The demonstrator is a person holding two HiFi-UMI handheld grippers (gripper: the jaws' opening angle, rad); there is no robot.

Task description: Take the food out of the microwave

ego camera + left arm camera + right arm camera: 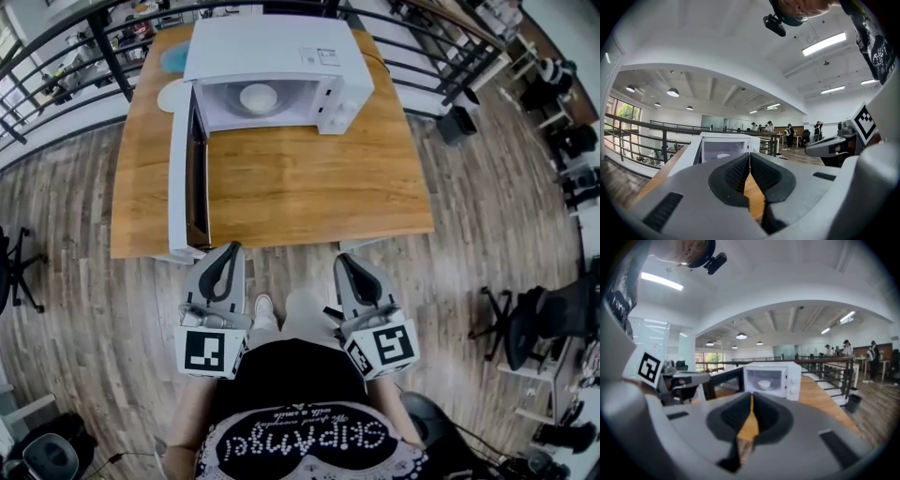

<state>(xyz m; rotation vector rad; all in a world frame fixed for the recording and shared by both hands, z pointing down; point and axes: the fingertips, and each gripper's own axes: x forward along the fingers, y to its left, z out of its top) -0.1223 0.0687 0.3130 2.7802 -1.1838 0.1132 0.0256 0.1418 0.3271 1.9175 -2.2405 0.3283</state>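
Note:
A white microwave [272,66] stands at the far side of a wooden table [309,187], its door [187,169] swung wide open toward me on the left. Inside sits a white bowl [258,97], also visible as the bowl [764,384] in the right gripper view and faintly in the microwave [723,149] of the left gripper view. My left gripper [232,248] and right gripper [343,259] hover side by side before the table's near edge, both shut and empty, well short of the microwave.
A round white plate [171,94] lies on the table left of the microwave. Black railings [75,37] run behind the table. Office chairs [534,323] stand on the wooden floor at right; another chair [14,267] is at left. People stand far off.

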